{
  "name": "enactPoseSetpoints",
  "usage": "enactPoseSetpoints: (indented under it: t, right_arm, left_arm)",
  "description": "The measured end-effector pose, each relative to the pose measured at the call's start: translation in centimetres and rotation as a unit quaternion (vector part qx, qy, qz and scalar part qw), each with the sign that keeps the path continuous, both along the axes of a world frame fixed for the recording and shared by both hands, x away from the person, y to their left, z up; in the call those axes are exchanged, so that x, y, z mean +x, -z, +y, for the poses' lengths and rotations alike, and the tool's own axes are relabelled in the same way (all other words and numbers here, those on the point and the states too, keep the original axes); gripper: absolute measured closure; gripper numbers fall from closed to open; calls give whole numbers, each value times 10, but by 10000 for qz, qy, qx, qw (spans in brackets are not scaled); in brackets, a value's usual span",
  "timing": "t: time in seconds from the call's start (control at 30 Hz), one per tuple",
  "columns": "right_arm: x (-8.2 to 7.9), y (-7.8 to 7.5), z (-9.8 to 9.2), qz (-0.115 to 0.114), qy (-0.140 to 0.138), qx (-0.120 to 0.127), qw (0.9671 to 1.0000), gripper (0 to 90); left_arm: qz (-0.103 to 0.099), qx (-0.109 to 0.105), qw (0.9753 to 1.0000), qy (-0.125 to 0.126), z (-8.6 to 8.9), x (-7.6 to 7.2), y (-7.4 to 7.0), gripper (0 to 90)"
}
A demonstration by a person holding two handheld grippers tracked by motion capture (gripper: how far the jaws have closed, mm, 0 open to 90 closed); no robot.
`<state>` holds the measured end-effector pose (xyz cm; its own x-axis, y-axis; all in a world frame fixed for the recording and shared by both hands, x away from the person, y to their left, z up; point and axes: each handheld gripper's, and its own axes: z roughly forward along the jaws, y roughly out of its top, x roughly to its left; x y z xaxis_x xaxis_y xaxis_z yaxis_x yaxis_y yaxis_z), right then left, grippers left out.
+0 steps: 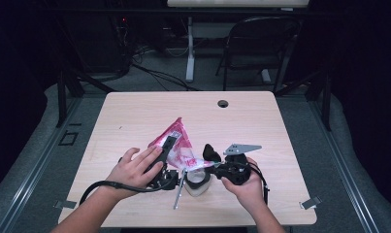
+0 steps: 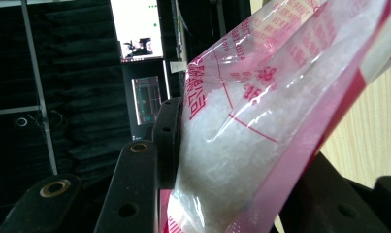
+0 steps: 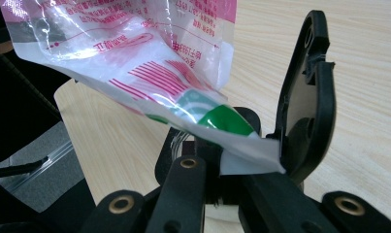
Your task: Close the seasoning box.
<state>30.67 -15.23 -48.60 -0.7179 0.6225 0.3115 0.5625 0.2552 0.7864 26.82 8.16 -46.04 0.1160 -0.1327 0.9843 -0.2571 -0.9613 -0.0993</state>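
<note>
Bag of white granules sat low on the table, near my edge, tilted up between both grippers. On the left, my left hand lay over the left gripper, and in the left gripper view its jaws were pressed against the bag's full belly, clamped on it, the plastic bulging against one jaw. Moving right, the bag's lower corner ran to a white bowl with a metal spoon leaning beside it. On the right, my right hand gripped the right gripper from below, wrist turned inward. In the right gripper view its jaws stood apart, the bag's corner lying between them and touching one jaw, not pinched.

My worry was the left clamp: squeezing the full part could burst a seam or push granules out past the bowl. With the right jaws loose, the corner could also swing aside and miss the bowl. I could not tell whether the corner was cut.
</note>
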Motion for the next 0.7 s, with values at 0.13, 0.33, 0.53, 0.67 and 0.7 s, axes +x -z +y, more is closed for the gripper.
enactPoseSetpoints:
  t: [0.13, 0.33, 0.53, 0.67, 0.7]
  right_arm:
    - [0, 0, 0, -5, 5, -16, 10000, 900]
    - [0, 0, 1, -15, -20, -57, 10000, 900]
    - [-1, -1, 0, -31, -1, -39, 10000, 900]
    - [-1, -1, 0, -33, 3, -53, 10000, 900]
    - [-1, -1, 0, -32, 6, -54, 10000, 900]
  left_arm:
    - [-16, 79, 10000, 24, -1, 0, 0, 636]
    - [55, 133, 9999, 17, -1, 0, -2, 642]
    - [149, 127, 9998, -27, 0, 1, -2, 650]
    - [61, 186, 9998, 25, -2, 1, -3, 648]
    - [107, 179, 9998, -6, -2, 1, -3, 648]
